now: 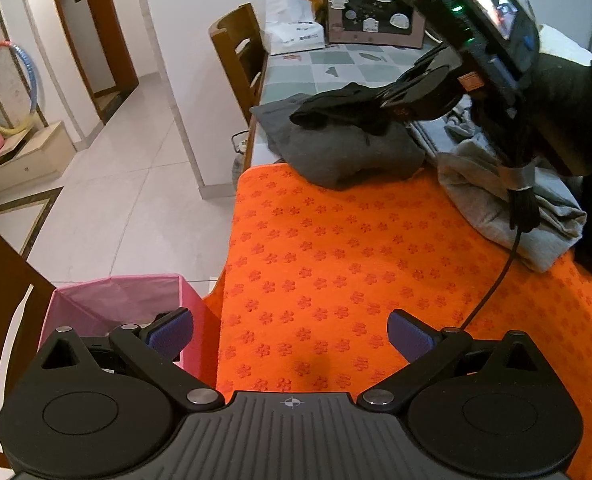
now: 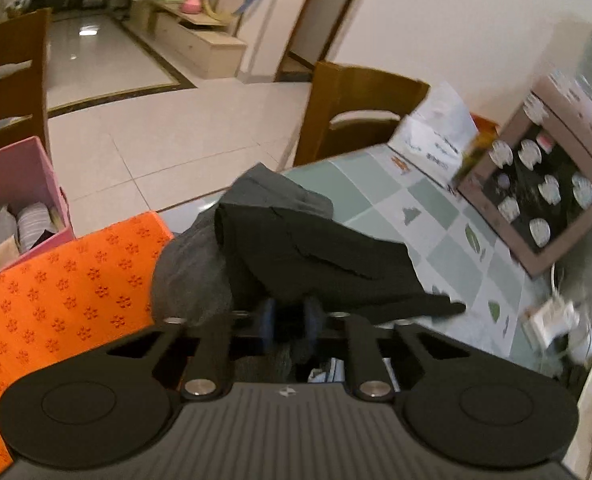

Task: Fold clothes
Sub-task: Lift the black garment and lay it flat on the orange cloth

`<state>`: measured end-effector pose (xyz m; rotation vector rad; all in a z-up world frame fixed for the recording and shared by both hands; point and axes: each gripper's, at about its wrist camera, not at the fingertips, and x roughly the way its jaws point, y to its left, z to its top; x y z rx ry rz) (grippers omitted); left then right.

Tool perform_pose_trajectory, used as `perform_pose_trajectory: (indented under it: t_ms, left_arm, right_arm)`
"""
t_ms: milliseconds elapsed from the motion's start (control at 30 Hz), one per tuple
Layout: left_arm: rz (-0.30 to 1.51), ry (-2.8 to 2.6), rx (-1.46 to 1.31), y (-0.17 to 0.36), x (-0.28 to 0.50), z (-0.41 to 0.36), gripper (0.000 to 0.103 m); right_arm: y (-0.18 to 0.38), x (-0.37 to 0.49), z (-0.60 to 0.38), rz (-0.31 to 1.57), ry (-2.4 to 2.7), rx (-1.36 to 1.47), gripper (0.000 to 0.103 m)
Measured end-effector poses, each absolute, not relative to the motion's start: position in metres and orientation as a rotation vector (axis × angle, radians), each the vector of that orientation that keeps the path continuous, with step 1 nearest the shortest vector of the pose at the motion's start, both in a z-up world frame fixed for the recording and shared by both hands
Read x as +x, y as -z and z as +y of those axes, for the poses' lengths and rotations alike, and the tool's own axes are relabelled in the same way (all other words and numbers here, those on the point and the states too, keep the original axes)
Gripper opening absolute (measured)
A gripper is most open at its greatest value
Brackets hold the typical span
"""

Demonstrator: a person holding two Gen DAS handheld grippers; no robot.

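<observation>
One crumpled black garment [image 2: 316, 256] is pinched in the right gripper's [image 2: 292, 320] jaws; the left gripper's [image 1: 290, 334] jaws are held wide open.

Black ribbed gripper [image 1: 291, 336], blue-padded jaws, silver screws

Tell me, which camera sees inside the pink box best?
The right wrist view: it looks down into the pink box and shows bundled clothes inside. The left wrist view shows only its rim and pink inner walls, behind the left gripper.

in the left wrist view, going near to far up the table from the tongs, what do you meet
left tongs → orange mat → dark grey garment → black garment → checkered tablecloth → sticker box
</observation>
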<state>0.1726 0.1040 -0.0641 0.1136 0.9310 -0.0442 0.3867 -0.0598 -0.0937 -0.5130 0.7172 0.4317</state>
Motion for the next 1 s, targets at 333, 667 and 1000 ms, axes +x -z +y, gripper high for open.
perform_pose_trajectory:
  t_ms: [333,667,1000]
  left_arm:
    - [0.863,0.012,0.068,0.042,0.167,0.105,0.103]
    - [0.751,0.104,0.095,0.010,0.119,0.087,0.103]
    - [0.768,0.277,0.128,0.007,0.058,0.075,0.103]
  right_arm:
    - [-0.011,0.330,-0.091,0.603,-0.496,-0.311,0.003]
    - [-0.130,0.184,-0.145,0.466,-0.477,-0.055,0.003]
    - [-0.149,0.046,-0.195,0.514,-0.310,0.034,0.003]
